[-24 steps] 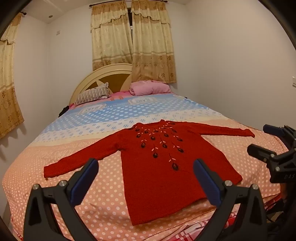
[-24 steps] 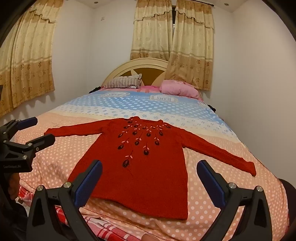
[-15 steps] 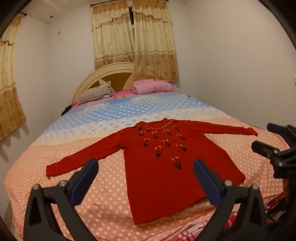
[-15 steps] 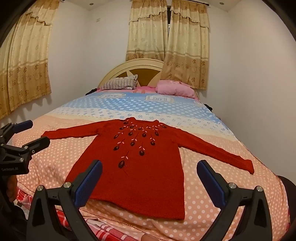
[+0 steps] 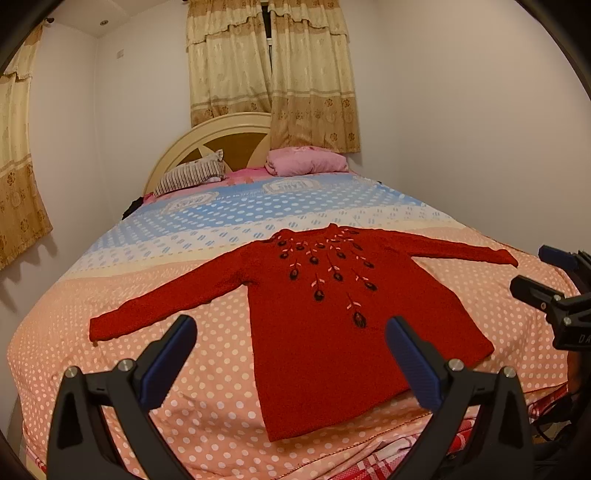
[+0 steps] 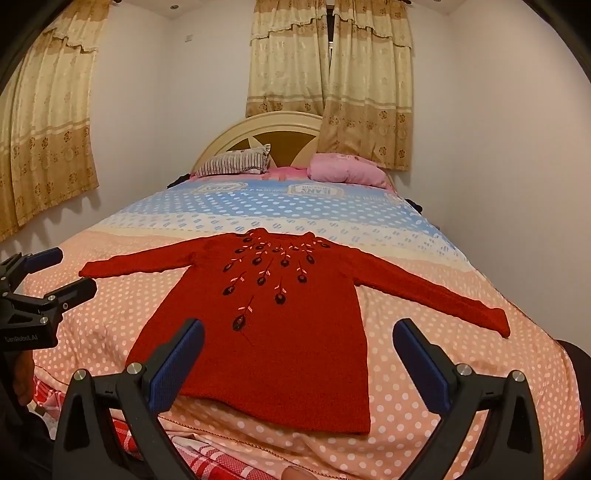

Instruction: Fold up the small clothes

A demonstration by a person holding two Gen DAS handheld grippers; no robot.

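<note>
Now both claws spread, level above bed (image 5: 221, 369) edge, facing red sweater (image 5: 332, 332): left claw (image 5: 291, 360), right claw (image 6: 299, 363).

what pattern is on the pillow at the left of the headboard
Dark and light stripes on the pillow, clearest in the right wrist view.

Plain pale walls (image 5: 461, 110). Gold patterned curtains (image 6: 328, 74) drawn over window behind arched cream headboard (image 6: 280, 129). Second curtain (image 6: 40, 129) on side wall. Bed (image 6: 332, 206) under dotted peach-and-blue spread; striped pillow (image 6: 232, 162) and pink pillow (image 6: 343, 170) at head. Recessed ceiling light (image 5: 104, 23).
</note>
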